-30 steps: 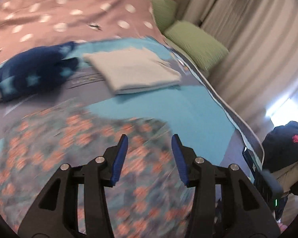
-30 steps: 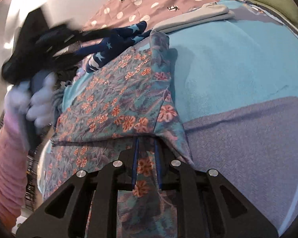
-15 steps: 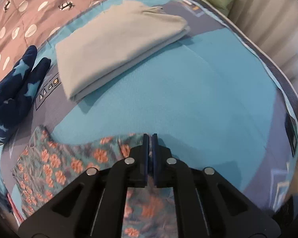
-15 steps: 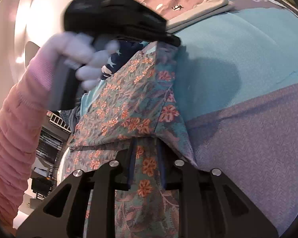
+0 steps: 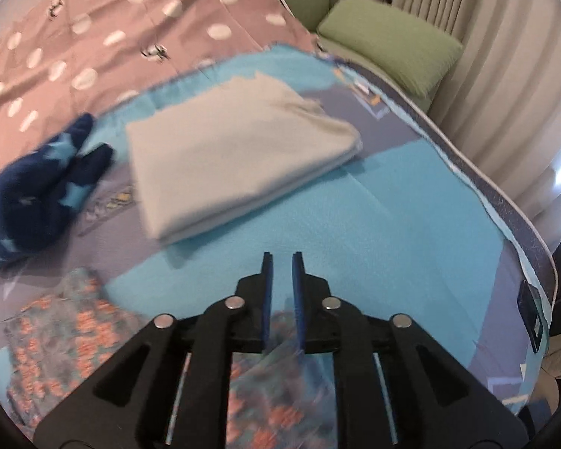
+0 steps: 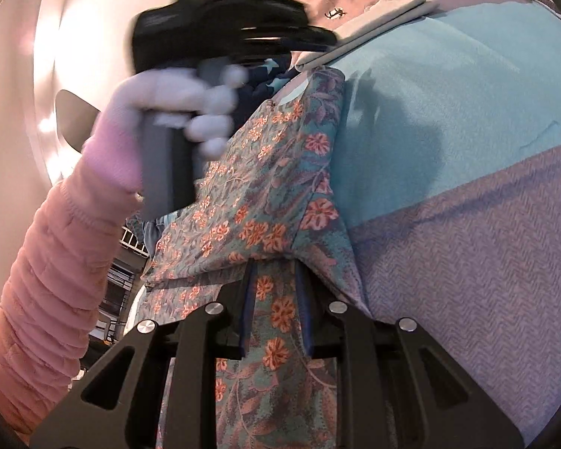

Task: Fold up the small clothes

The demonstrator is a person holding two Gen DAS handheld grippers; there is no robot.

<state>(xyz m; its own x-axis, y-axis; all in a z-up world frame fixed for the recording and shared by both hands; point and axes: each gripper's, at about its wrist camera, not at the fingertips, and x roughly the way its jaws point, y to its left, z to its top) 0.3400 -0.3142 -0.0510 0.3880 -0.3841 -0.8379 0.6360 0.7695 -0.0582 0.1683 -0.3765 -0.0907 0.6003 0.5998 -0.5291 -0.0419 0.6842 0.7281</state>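
Note:
A teal garment with orange flowers (image 6: 273, 194) lies on the blue and grey bedspread (image 6: 448, 119). My right gripper (image 6: 275, 273) is shut on the garment's near edge, and the cloth runs between its fingers. My left gripper (image 5: 280, 258) hangs past the garment's far end (image 5: 67, 336) over bare blue bedspread. Its jaws are opening with a narrow gap. No cloth is pinched at the tips, though blurred floral cloth shows low between the fingers. In the right wrist view a gloved hand (image 6: 175, 104) in a pink sleeve holds that gripper.
A folded pale cloth (image 5: 235, 153) lies just beyond the left gripper. A crumpled dark blue starred garment (image 5: 37, 202) is to its left. Behind are a pink dotted duvet (image 5: 112, 30), green pillows (image 5: 389, 45) and curtains (image 5: 505, 75). The bed's edge (image 5: 505, 205) runs along the right.
The left gripper's jaws went from wide apart to closed at the garment's far edge, then parted slightly. It moved toward the folded pale cloth. The right gripper kept its hold.

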